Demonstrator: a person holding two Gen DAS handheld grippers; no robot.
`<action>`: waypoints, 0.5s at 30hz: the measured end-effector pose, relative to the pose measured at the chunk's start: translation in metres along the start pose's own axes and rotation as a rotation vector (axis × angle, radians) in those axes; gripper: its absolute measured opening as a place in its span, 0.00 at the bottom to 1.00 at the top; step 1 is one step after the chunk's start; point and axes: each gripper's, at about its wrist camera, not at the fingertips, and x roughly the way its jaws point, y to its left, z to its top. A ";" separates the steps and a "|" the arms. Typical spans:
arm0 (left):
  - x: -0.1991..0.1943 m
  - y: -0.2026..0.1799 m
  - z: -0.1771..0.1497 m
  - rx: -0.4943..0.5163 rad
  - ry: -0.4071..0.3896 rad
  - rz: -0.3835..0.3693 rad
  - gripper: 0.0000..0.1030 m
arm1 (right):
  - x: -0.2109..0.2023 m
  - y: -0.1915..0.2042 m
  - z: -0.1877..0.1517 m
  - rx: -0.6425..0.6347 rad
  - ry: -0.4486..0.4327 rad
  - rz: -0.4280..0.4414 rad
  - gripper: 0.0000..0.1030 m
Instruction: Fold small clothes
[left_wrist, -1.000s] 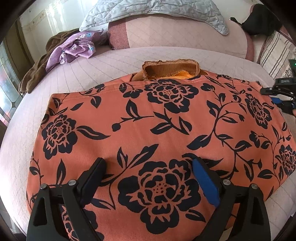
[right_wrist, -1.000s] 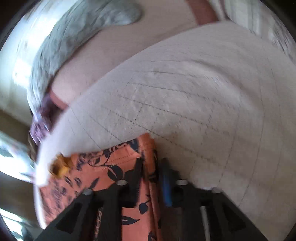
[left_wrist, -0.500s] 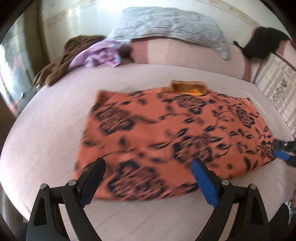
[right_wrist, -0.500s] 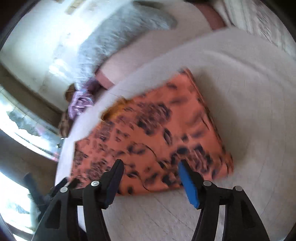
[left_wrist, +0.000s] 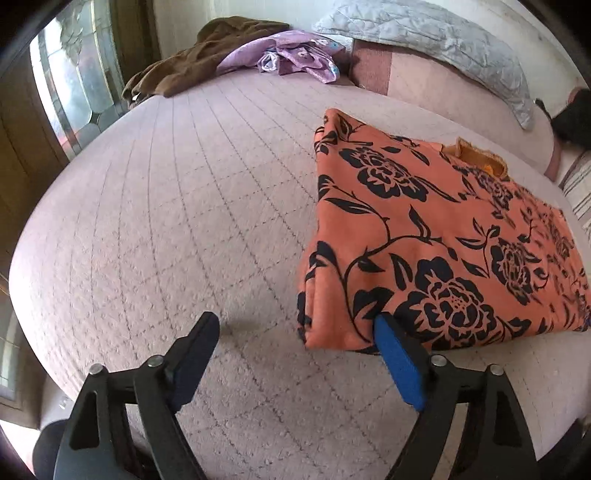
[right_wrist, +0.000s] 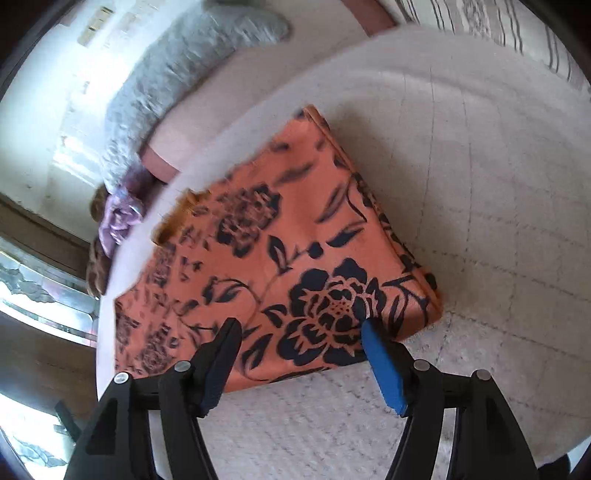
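Left gripper (left_wrist: 295, 354) is hanging wide open over the bedspread, nothing between the pads; its jaws have just been closing a little, and the blue pad is sitting right at the near left corner of the folded garment (left_wrist: 436, 240). Right gripper (right_wrist: 299, 354) is also standing open and empty, jaws having just been opening, hovering above the garment's near edge toward its right corner. Garment itself is lying flat on the bed (left_wrist: 166, 221) as a floral orange rectangle, mustard collar (left_wrist: 476, 157) peeking out at the far edge. Judging by that, the next fold is being set up: worth pinching all layers at each near corner, not just the top ply, lifting both ends evenly and carrying them across together so the edges line up. Quilted cover is looking soft and grippy, so dragging may bunch the layers. Behind, a grey pillow (left_wrist: 424, 29) is resting on the bolster, and a purple and brown clothes pile (left_wrist: 240, 55) is waiting by the window (left_wrist: 74, 85).
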 end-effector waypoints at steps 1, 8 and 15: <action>-0.003 0.002 -0.001 -0.010 -0.009 0.002 0.77 | -0.008 0.003 -0.002 -0.014 -0.018 0.025 0.69; -0.010 0.007 -0.009 -0.061 0.011 -0.034 0.64 | -0.039 0.001 -0.025 -0.028 -0.063 0.078 0.69; -0.022 0.018 -0.009 -0.159 -0.009 -0.115 0.75 | -0.036 0.014 -0.027 -0.067 -0.070 0.118 0.69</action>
